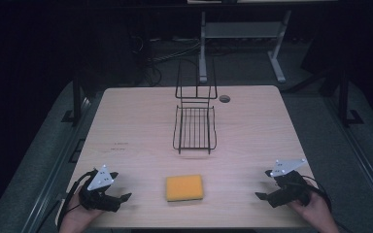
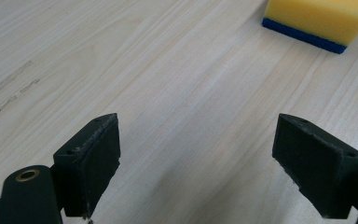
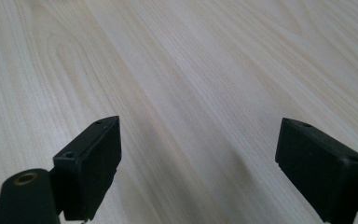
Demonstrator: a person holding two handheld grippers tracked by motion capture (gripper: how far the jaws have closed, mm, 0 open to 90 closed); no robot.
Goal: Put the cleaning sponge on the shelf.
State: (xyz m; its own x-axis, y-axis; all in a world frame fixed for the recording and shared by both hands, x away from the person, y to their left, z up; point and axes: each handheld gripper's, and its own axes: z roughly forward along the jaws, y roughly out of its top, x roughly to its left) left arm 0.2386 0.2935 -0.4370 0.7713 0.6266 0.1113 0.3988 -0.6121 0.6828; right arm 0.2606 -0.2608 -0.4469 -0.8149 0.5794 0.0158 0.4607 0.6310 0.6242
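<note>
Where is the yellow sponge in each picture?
High view: the sponge lies flat near the table's front edge, between the left gripper and the right gripper, in front of the wire rack.
Left gripper view: the sponge sits at the top right corner, yellow above a blue underside.
Right gripper view: bare wood beyond the open fingers.
Shared landmark: the light wooden table.
</note>
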